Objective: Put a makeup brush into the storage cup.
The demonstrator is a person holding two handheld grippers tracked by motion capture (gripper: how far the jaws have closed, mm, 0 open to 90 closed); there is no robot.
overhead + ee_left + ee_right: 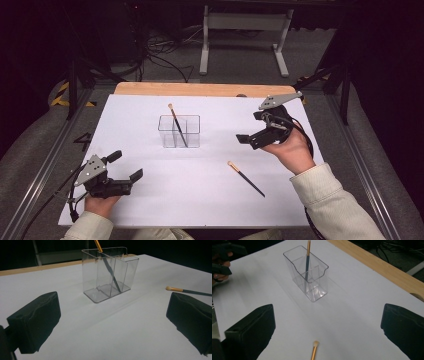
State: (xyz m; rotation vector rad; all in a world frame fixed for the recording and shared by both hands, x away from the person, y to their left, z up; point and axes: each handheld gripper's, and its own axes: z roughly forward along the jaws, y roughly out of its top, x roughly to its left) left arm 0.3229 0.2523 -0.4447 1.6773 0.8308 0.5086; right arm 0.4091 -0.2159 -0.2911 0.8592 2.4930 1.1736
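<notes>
A clear divided plastic holder (192,125) stands mid-table with one dark-handled brush (176,123) leaning in it, tip up. A second brush (246,178) lies flat on the white surface, right of centre. My left gripper (126,165) rests open at the front left, empty, facing the holder (90,272) with its brush (110,270); the loose brush (185,290) lies to its right. My right gripper (250,127) hovers open and empty right of the holder (322,277). The standing brush (307,260) is ahead of it and the loose brush (315,350) lies just below, between its jaws.
A white sheet (150,200) covers the table, with a wooden edge (200,89) along the far side. Metal rails run down both sides; cables and a grey stand (245,30) lie on the floor beyond. The other hand's gripper (222,257) shows at top left.
</notes>
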